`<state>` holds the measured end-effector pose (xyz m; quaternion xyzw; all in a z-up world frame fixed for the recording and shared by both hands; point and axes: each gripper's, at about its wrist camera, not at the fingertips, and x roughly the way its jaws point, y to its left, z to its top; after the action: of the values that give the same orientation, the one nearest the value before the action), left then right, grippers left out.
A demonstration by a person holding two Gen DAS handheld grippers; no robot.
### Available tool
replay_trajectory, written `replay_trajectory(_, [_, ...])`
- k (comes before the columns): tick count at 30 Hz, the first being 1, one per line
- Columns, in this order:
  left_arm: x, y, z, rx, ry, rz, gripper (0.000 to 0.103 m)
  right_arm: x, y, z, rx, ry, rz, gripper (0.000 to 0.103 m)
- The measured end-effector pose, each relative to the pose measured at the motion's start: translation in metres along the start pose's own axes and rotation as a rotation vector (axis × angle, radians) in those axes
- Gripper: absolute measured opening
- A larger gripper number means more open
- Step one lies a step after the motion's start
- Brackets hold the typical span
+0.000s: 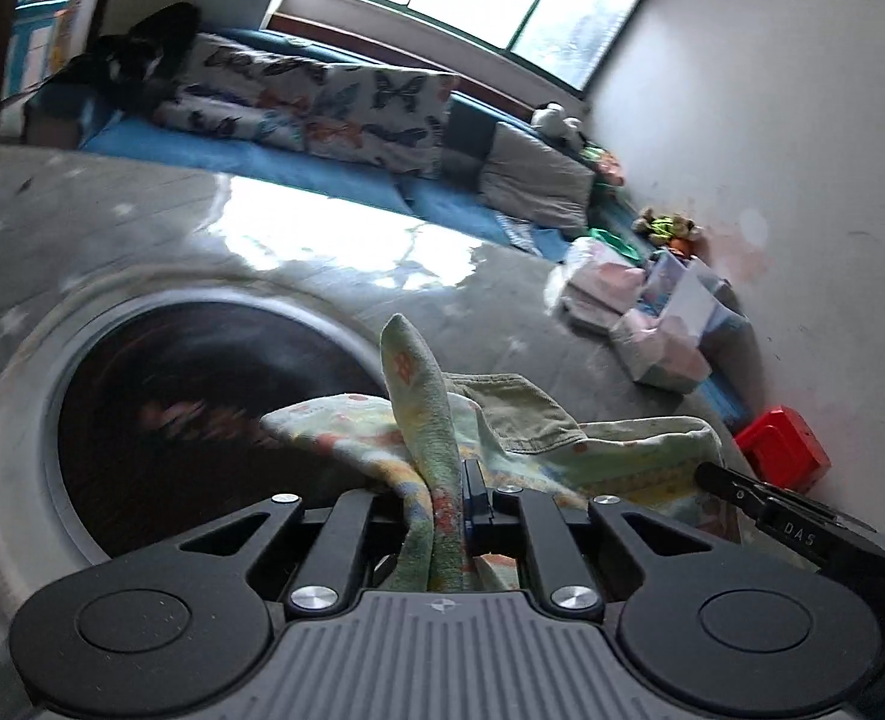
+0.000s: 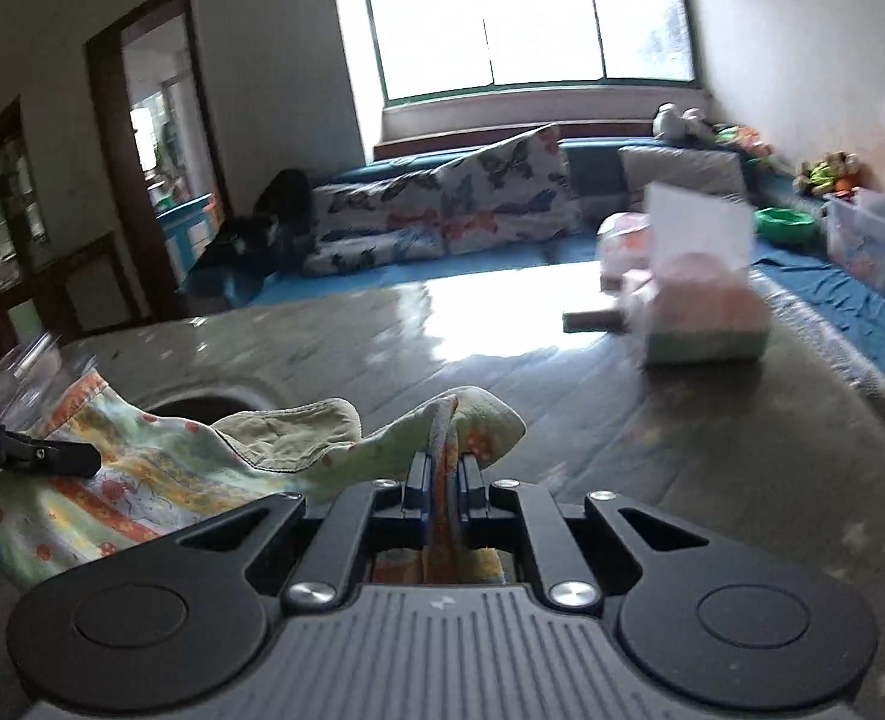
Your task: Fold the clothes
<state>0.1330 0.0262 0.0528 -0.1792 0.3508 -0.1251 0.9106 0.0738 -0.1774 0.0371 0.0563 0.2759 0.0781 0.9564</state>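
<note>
- A fold of the patterned cloth [image 1: 424,414] is clamped in the left claw [image 1: 451,498]; the fabric is seen passing between the closed fingers and standing up in a tall ridge above them.
- In the right wrist view, another edge of the same cloth [image 2: 160,480] is pinched in the right claw [image 2: 442,474], with the fabric bunched over the fingertips.
- The cloth, pale green with orange and yellow print, is stretched between the two claws and held just above the grey desk [image 1: 334,198].
- A plain olive-green piece of fabric [image 1: 514,408] is seen lying on top of the patterned cloth, between the two grips.
- A round dark opening [image 1: 202,414] in the desk surface is partly covered by the cloth's left portion.
- The right claw's black finger [image 1: 736,489] is visible at the right edge of the left wrist view, touching the cloth.
- A tissue box [image 2: 706,312] is set on the far right part of the desk, well apart from the cloth.
- Butterfly-print cushions [image 2: 442,210] are lined along a blue bench [image 2: 802,264] under the window [image 2: 532,12].
</note>
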Motion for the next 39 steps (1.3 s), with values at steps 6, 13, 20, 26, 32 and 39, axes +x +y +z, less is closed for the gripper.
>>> replay_trajectory(6, [0.038, -0.028, 0.016, 0.039, 0.013, -0.037, 0.01, 0.001, -0.028, 0.013, 0.007, -0.012, -0.073, 0.008])
replay_trajectory(13, [0.079, -0.046, 0.019, 0.065, 0.062, -0.068, 0.011, 0.019, -0.059, 0.008, 0.035, 0.027, -0.143, 0.008])
replay_trajectory(20, [0.119, -0.036, 0.006, 0.043, 0.178, -0.041, 0.013, 0.033, -0.085, 0.002, 0.063, 0.062, -0.204, 0.007])
replay_trajectory(26, [0.127, -0.035, 0.006, 0.037, 0.194, -0.068, 0.016, 0.036, -0.097, -0.008, 0.086, 0.075, -0.239, 0.007])
replay_trajectory(32, [0.132, -0.036, 0.004, 0.079, 0.184, -0.021, 0.036, 0.045, -0.115, -0.013, 0.108, 0.108, -0.313, 0.006])
replay_trajectory(39, [0.118, -0.026, 0.021, 0.06, 0.105, 0.054, 0.052, 0.04, -0.115, -0.009, 0.121, 0.091, -0.266, 0.011])
